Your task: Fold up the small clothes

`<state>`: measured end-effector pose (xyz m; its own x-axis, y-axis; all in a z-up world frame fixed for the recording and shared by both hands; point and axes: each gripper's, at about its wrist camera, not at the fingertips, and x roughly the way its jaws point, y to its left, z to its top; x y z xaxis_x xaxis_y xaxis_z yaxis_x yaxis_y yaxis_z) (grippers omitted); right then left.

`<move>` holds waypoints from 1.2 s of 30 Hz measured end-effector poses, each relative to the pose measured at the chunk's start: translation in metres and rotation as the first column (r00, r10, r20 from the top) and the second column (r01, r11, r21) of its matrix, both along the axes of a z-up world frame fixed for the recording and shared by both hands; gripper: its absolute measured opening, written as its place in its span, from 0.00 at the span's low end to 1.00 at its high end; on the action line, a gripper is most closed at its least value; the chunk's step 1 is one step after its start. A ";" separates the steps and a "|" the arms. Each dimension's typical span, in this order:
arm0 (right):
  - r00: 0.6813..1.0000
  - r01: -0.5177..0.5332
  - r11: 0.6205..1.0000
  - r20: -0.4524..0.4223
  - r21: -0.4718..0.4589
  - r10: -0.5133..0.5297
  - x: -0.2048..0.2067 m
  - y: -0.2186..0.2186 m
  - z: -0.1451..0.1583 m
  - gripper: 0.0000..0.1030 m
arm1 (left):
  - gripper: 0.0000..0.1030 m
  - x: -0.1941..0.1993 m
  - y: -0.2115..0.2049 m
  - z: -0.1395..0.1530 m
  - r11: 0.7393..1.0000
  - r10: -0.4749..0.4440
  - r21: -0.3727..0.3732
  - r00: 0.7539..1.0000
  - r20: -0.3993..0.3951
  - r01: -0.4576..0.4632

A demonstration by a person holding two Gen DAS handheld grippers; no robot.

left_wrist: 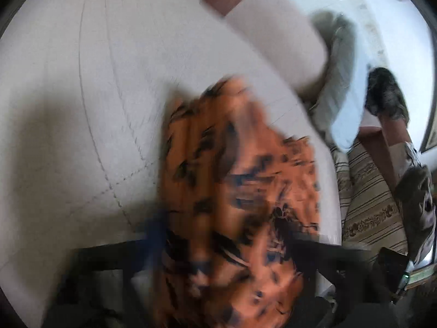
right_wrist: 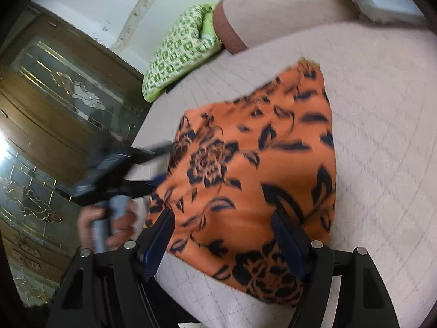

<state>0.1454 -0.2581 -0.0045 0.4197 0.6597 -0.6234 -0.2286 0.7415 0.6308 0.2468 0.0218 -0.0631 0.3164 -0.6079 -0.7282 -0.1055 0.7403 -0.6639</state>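
Observation:
An orange cloth with a dark floral print [right_wrist: 254, 169] lies spread on a pale quilted bed [right_wrist: 382, 136]. My right gripper [right_wrist: 224, 227] hovers over its near edge, jaws wide apart, with nothing pinched. My left gripper [right_wrist: 164, 164], held in a person's hand [right_wrist: 109, 227], has its tips at the cloth's left edge. The left wrist view is heavily blurred. There the orange cloth [left_wrist: 232, 191] fills the space between the fingers of my left gripper [left_wrist: 226, 235]. The blur hides whether the pads press on it.
A green patterned folded cloth [right_wrist: 180, 52] and a pink pillow [right_wrist: 273, 13] sit at the bed's far end. A wooden wardrobe with glass doors [right_wrist: 54, 109] stands to the left. Beside the bed lie a striped rug [left_wrist: 368, 191] and a dark slipper [left_wrist: 385, 93].

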 end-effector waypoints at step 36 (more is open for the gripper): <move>0.998 0.016 0.992 -0.064 0.122 -0.008 -0.002 -0.017 -0.018 0.74 | 0.80 -0.067 0.000 0.080 0.991 -0.023 0.132 0.952 0.306 -0.018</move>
<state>0.1437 -0.2746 -0.0222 0.3904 0.7279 -0.5638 -0.1768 0.6602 0.7300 0.1796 0.0215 0.0171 0.5351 -0.5148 -0.6698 0.0897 0.8230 -0.5609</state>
